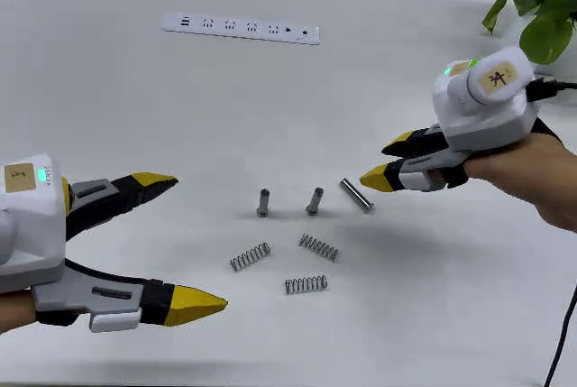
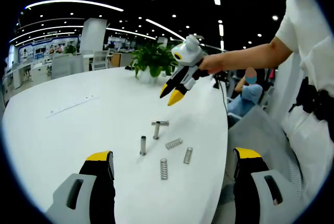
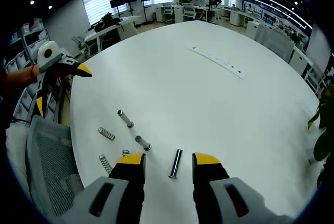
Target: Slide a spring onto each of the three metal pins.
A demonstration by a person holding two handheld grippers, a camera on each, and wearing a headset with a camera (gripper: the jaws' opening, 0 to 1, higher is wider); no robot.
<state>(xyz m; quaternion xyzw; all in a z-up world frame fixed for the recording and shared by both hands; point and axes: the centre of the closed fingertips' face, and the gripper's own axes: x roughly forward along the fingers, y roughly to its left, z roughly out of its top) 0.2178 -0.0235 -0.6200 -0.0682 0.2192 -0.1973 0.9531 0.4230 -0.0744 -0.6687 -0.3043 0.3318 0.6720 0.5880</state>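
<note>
Two empty grippers hover over loose pins and springs

The left hand-held gripper and right hand-held gripper both hang with jaws spread, holding nothing. On the white bench, two upright pins stand beside a third pin lying flat. The springs lie near them and look light, squashy and apt to roll, so pinch them gently mid-coil. The pins look stiff and slippery.

Table: was white and bare-topped.
Power strip: lay flat at the far side, well apart from the rest.
Pins: left pin and middle pin stood upright; right pin lay flat beside them.
Springs: left spring, right spring and near spring lay loose, nearer than the pins.
</note>
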